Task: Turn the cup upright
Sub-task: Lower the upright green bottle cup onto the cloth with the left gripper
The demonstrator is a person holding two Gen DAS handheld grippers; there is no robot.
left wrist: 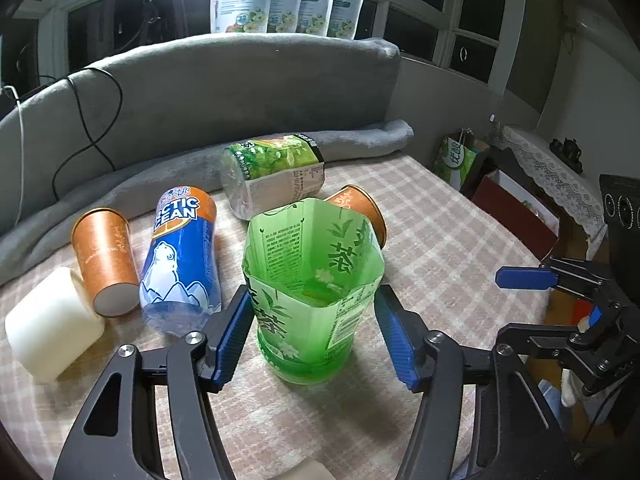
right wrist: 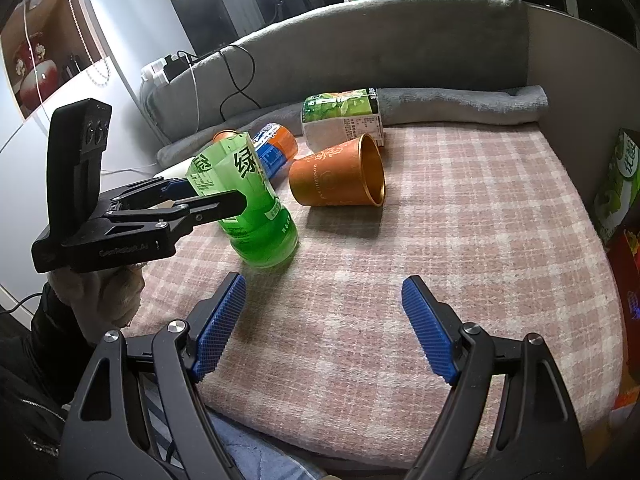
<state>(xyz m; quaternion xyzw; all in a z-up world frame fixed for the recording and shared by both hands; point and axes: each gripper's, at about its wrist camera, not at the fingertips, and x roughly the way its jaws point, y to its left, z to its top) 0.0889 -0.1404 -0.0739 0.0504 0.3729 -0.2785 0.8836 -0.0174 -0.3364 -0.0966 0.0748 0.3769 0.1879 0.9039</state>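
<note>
A green cut-bottle cup (left wrist: 312, 292) stands upright, mouth up, on the checked cloth (left wrist: 460, 248). My left gripper (left wrist: 314, 330) is open, its blue fingers on either side of the cup with a small gap to the wall. The right wrist view shows the same cup (right wrist: 256, 208) with the left gripper (right wrist: 224, 204) around it. An orange paper cup (right wrist: 340, 174) lies on its side behind the green cup, mouth to the right; it also shows in the left wrist view (left wrist: 360, 208). My right gripper (right wrist: 322, 320) is open and empty, low over the cloth.
A second orange cup (left wrist: 106, 260) lies at the left beside a white roll (left wrist: 52, 324). A blue Arctic Ocean bottle (left wrist: 180, 256) and a green-labelled bottle (left wrist: 276, 172) lie on their sides. A grey blanket (left wrist: 220, 88) rises behind. Boxes (right wrist: 620, 184) stand off the right edge.
</note>
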